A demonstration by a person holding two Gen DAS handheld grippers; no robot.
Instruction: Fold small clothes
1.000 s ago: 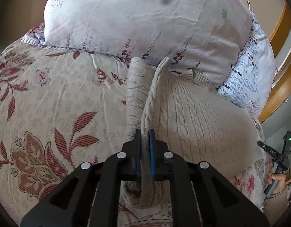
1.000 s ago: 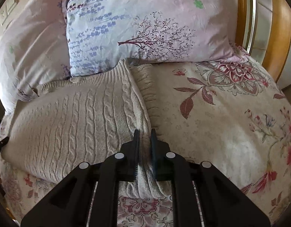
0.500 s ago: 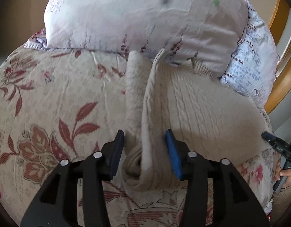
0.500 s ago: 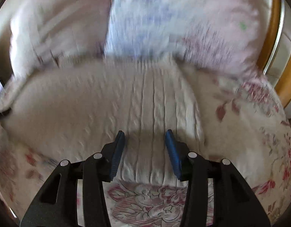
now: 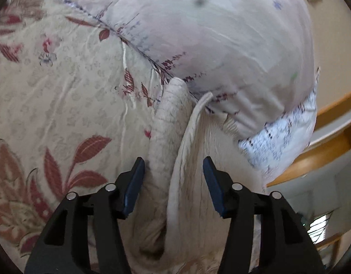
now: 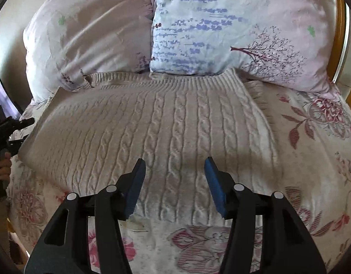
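A beige cable-knit sweater (image 6: 166, 123) lies spread on the floral bedspread (image 6: 312, 150), its ribbed edge against the pillows. My right gripper (image 6: 174, 178) is open and empty, hovering over the sweater's near edge. In the left wrist view the sweater's left side (image 5: 189, 173) stands up in a raised fold with a rolled part (image 5: 166, 123) beside it. My left gripper (image 5: 173, 178) is open around that fold, holding nothing. The left gripper also shows at the left edge of the right wrist view (image 6: 9, 127).
Two pale floral pillows (image 6: 88, 32) (image 6: 239, 27) lean at the head of the bed behind the sweater. A wooden bed frame (image 5: 317, 157) runs along the right side. The bedspread (image 5: 61, 96) stretches to the left of the sweater.
Both grippers were shut on sweater edges a second ago and have opened, letting go. The right one has swung left over the sweater's middle. The left one has tilted and pulled back slightly.
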